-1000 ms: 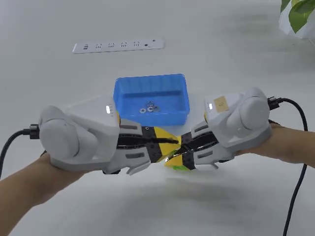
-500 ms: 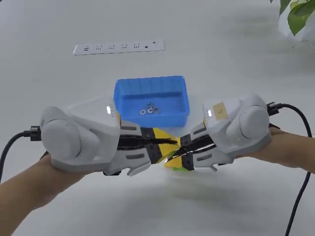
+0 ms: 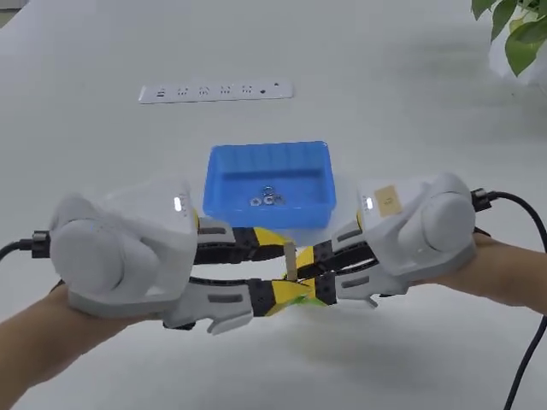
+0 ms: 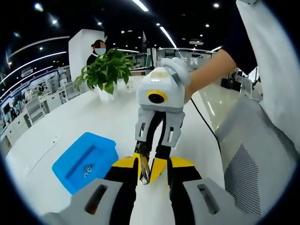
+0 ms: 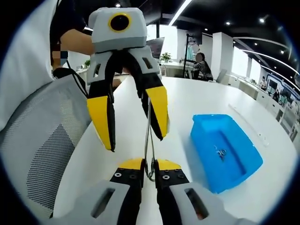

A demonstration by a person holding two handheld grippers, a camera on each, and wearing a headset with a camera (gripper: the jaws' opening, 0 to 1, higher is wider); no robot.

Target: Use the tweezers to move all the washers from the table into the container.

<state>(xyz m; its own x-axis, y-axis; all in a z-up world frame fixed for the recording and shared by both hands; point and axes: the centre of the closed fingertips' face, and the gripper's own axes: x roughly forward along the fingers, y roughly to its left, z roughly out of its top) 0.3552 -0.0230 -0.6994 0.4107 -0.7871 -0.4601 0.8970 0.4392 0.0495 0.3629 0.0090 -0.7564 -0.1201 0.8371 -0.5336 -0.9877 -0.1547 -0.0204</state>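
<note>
Nearby, power strip (image 3: 215,90) behind container (image 3: 268,150).

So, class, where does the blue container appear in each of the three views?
Head view: blue container, centre, slightly above middle.
Left gripper view: lower left.
Right gripper view: right, below middle.
Shared landmark: washers lying inside it.

Head view: aimed forward and down at the tabletop (image 3: 410,85).
Gripper views: faced toward each other, close.
Shared: container (image 3: 269,154) is seen in all three.
</note>
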